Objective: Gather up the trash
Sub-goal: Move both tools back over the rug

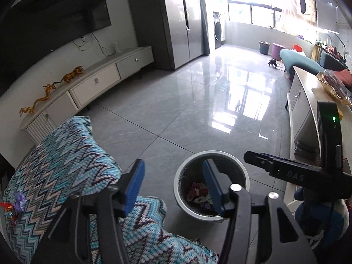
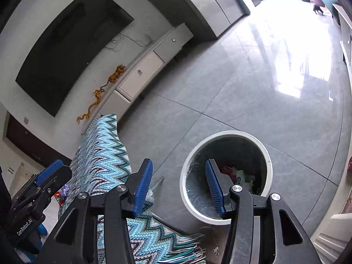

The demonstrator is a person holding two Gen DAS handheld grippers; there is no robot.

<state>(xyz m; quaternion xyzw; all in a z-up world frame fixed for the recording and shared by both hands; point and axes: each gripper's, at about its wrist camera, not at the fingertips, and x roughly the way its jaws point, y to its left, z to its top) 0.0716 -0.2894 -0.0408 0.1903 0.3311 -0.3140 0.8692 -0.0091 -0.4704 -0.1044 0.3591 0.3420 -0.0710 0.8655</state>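
Your left gripper and right gripper both hang with jaws spread and empty above the white bin, which already holds crumpled wrappers. More wrappers remain on the zigzag blanket, well left of your left gripper, apparently uncollected.

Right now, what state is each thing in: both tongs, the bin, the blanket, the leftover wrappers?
Left tongs: open, holding nothing.
Right tongs: open, holding nothing, above the bin's near edge.
Trash bin: upright on the floor, lidless, wrappers at the bottom.
Zigzag blanket: draped over a seat, fringe hanging.
Loose wrappers: lying on the blanket, uncollected.
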